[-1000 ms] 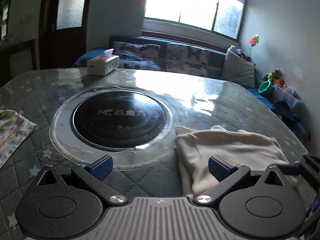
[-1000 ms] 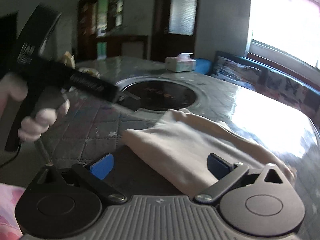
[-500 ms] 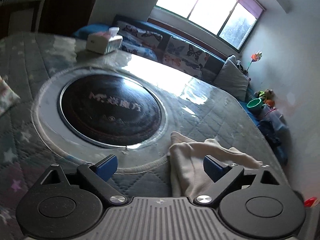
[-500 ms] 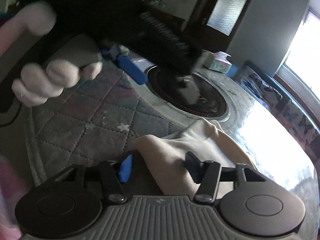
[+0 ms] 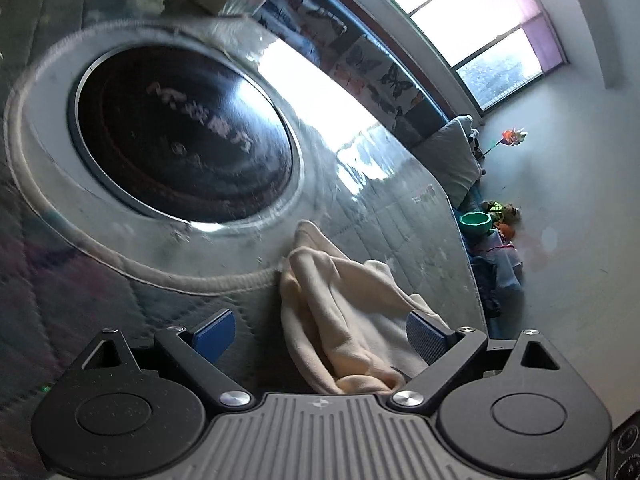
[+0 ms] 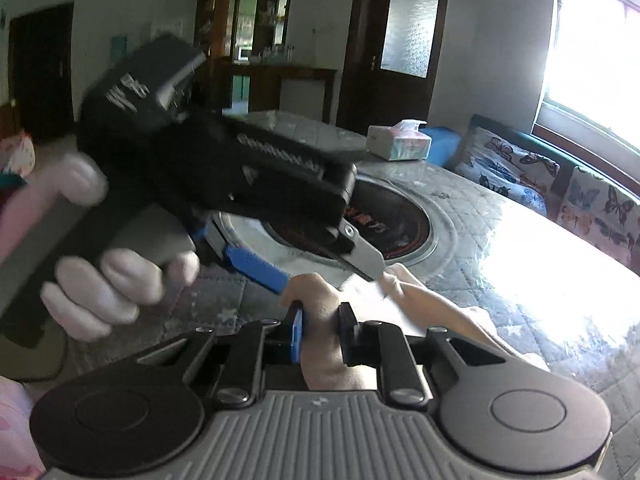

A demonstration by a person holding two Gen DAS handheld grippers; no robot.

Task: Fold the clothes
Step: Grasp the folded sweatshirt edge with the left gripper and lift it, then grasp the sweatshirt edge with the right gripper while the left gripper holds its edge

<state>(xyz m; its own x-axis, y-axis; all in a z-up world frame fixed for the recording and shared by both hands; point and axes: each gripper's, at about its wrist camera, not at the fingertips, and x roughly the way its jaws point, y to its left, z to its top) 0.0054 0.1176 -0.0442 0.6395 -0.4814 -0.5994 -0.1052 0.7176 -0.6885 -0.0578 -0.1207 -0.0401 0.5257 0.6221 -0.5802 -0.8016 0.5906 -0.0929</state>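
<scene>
A cream cloth (image 5: 340, 312) lies bunched on the quilted table cover, just right of the round black hob. My left gripper (image 5: 320, 334) is open, tilted, its blue pads wide apart on either side of the cloth's near edge. In the right wrist view my right gripper (image 6: 320, 334) is shut on a fold of the same cream cloth (image 6: 432, 308), lifting its corner. The left gripper (image 6: 320, 268) shows there too, held in a white-gloved hand, open just above that corner.
A round black hob (image 5: 180, 136) in a pale ring sits in the table's middle. A tissue box (image 6: 398, 142) stands at the far edge. A butterfly-print sofa (image 6: 560, 188) runs under the window. The table's right edge (image 5: 464, 240) drops to toys on the floor.
My right gripper has closed on the cloth's corner and raised it. My left gripper has tilted and moved closer over the cloth, staying open.
</scene>
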